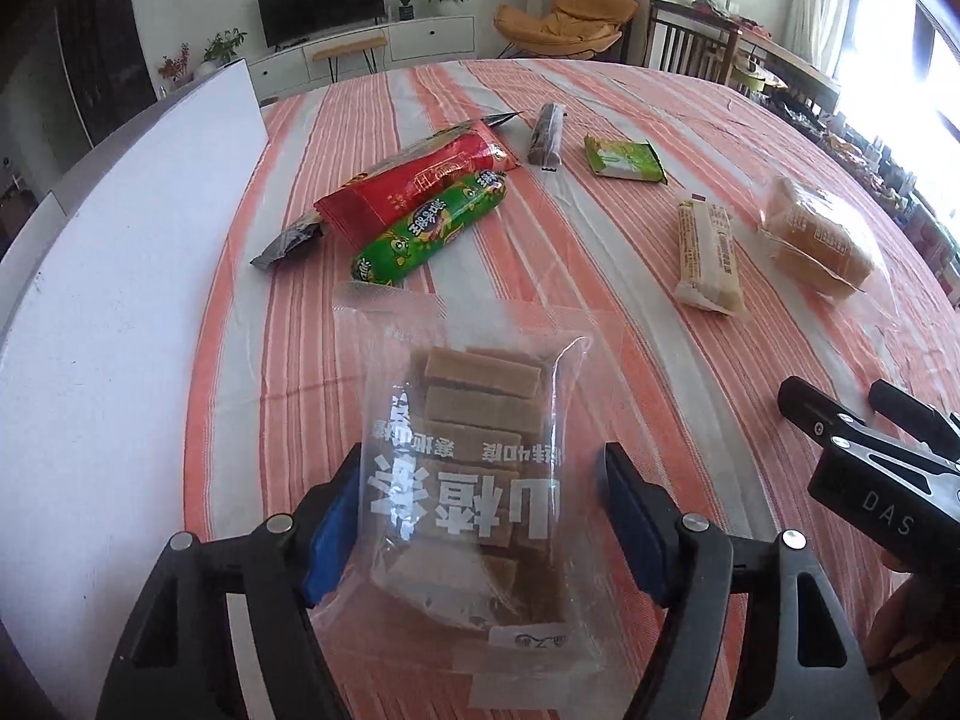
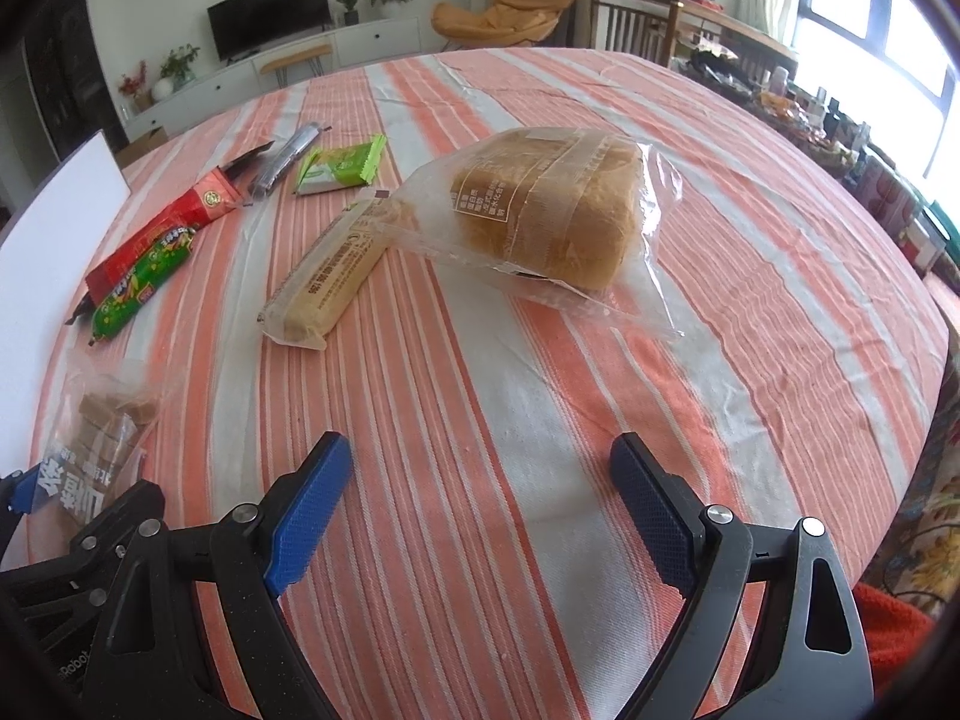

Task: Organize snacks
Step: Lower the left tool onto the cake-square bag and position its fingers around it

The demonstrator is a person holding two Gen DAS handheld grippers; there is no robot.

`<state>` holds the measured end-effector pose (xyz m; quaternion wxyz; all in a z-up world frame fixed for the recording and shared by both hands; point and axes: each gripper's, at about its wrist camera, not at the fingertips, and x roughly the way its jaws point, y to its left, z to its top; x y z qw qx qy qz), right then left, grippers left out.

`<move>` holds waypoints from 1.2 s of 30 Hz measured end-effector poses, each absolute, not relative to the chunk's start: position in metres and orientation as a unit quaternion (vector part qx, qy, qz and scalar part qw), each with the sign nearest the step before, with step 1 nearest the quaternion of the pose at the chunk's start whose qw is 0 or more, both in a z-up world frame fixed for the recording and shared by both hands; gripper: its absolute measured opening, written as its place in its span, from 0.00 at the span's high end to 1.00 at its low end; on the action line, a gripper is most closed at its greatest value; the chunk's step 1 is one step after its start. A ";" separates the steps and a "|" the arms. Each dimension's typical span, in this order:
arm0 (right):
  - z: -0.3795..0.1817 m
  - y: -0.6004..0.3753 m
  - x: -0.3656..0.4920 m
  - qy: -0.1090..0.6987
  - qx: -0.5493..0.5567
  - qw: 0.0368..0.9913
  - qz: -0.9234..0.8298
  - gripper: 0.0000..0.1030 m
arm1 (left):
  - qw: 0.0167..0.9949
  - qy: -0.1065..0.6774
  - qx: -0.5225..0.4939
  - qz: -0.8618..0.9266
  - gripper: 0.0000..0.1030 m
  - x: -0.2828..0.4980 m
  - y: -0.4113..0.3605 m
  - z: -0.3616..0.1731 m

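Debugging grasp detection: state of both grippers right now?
Left gripper: straddles the clear bag of brown bars; grip cannot be told.
Right gripper: open, nothing between the jaws.

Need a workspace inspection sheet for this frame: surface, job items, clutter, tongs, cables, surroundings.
Surface: striped tablecloth, white board at its left edge.
Job's things: clear snack bag; red pack lying against green sausage; dark bar; green wafer; beige bar; bagged bread.
Clutter: nothing seen.
Tongs: left tongs straddle the clear snack bag, contact unclear; right tongs open, empty.
Cables: nothing seen.
Surroundings: TV, plants, orange chair, window.
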<state>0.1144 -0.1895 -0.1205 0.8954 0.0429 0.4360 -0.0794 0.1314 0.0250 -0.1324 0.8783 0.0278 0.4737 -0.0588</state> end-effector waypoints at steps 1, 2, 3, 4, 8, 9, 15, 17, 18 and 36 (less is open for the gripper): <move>-0.120 -0.189 0.114 0.436 0.043 0.895 -0.080 0.12 | 0.881 0.470 0.024 -0.050 0.26 0.132 0.029 -0.133; -0.120 -0.189 0.114 0.436 0.043 0.895 -0.079 0.12 | 0.883 0.467 0.022 -0.045 0.21 0.134 0.032 -0.134; -0.120 -0.189 0.114 0.436 0.043 0.895 -0.079 0.12 | 0.885 0.464 0.023 -0.043 0.19 0.135 0.033 -0.136; -0.120 -0.189 0.114 0.436 0.043 0.895 -0.079 0.12 | 0.886 0.461 0.023 -0.042 0.16 0.135 0.035 -0.137; -0.120 -0.189 0.114 0.436 0.043 0.895 -0.080 0.12 | 0.891 0.451 0.017 -0.040 0.07 0.135 0.041 -0.141; -0.120 -0.189 0.114 0.436 0.043 0.895 -0.080 0.12 | 0.891 0.452 0.018 -0.040 0.07 0.136 0.040 -0.141; -0.120 -0.189 0.115 0.437 0.042 0.895 -0.079 0.11 | 0.888 0.456 0.023 -0.047 0.00 0.137 0.037 -0.141; -0.120 -0.189 0.115 0.437 0.042 0.895 -0.079 0.10 | 0.889 0.456 0.023 -0.047 0.00 0.136 0.037 -0.141; -0.120 -0.189 0.115 0.437 0.042 0.895 -0.079 0.10 | 0.889 0.456 0.023 -0.047 0.00 0.136 0.037 -0.141; -0.121 -0.189 0.115 0.437 0.042 0.895 -0.079 0.10 | 0.889 0.456 0.023 -0.047 0.00 0.135 0.036 -0.140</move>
